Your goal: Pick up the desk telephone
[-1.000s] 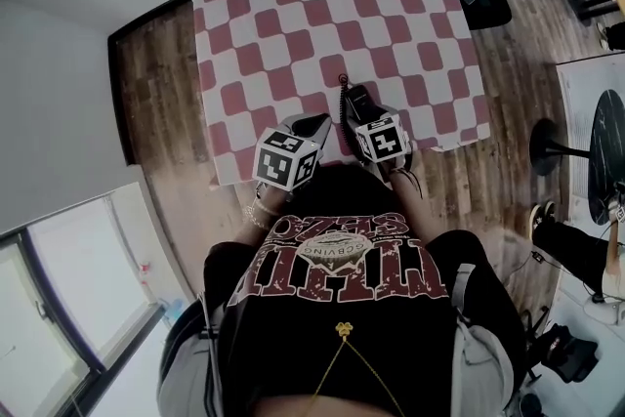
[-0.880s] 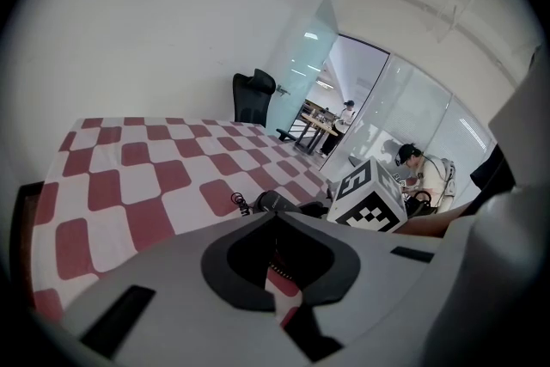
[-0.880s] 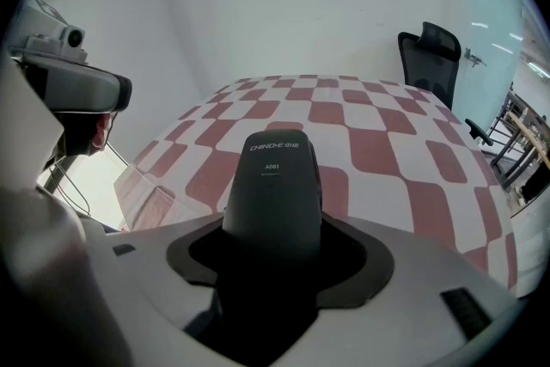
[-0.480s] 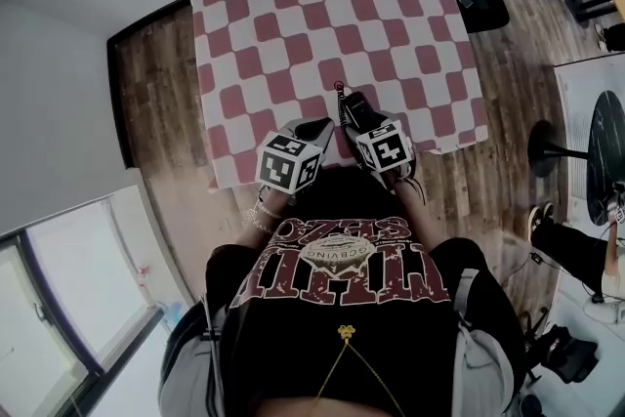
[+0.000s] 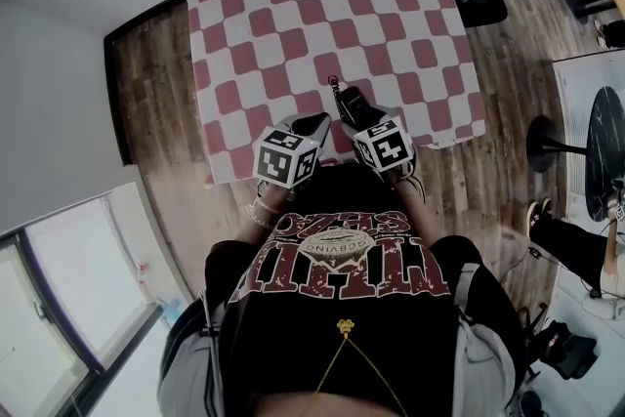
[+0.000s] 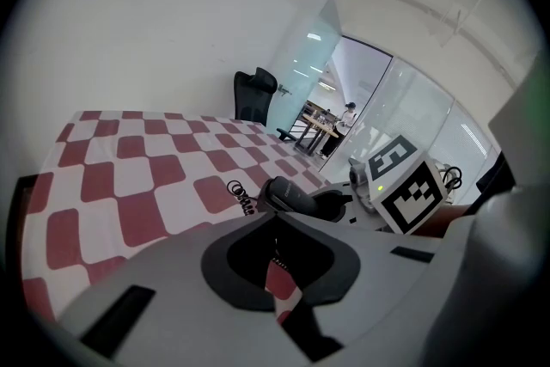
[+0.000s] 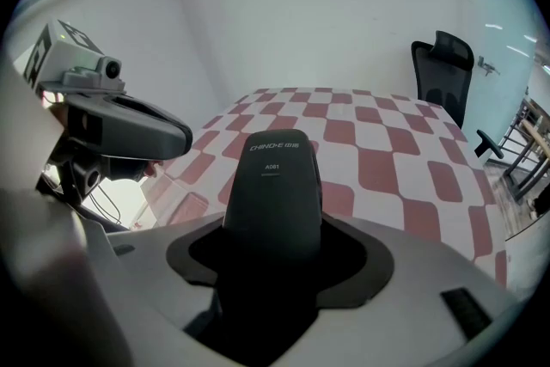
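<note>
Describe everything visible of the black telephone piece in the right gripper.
The telephone piece is a long, dark, matte body that looks like plastic, with a rounded far end and small pale print on top. The right gripper is shut on its near end, fingers on either side. It points forward over the red-and-white checkered tablecloth. A black coiled cord trails from its far end. Whether it touches the cloth cannot be told.
</note>
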{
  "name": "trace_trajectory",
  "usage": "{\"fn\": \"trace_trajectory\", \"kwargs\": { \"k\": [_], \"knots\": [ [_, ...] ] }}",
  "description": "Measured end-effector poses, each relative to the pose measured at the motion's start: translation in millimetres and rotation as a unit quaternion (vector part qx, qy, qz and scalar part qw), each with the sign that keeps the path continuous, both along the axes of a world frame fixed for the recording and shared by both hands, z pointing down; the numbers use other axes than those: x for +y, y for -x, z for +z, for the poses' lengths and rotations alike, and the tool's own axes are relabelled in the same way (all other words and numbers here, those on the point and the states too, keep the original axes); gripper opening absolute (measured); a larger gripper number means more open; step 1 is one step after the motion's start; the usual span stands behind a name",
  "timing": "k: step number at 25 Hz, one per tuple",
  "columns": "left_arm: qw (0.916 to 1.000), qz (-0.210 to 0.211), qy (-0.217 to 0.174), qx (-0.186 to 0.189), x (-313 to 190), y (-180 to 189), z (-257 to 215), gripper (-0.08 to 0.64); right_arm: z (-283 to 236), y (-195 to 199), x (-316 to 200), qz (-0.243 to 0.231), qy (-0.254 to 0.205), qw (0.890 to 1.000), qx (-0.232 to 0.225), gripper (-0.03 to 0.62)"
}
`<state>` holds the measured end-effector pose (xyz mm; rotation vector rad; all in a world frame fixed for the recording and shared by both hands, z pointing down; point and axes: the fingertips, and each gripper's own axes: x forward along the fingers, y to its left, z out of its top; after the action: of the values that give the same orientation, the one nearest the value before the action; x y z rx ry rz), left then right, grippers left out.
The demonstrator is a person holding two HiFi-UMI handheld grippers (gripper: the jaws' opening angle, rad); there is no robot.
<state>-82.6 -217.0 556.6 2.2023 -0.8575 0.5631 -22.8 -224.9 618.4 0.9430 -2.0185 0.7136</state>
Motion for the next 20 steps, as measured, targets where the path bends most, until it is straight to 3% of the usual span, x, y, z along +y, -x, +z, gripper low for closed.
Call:
{"fn": "trace_trajectory", "kwargs": {
  "k": [20],
  "knots": [
    [1.0, -0.004, 0.006, -0.002, -5, -7, 4, 0.008, -57, 7, -1, -0.027, -0.028, 0.999, -0.023, 0.29]
  ]
}}
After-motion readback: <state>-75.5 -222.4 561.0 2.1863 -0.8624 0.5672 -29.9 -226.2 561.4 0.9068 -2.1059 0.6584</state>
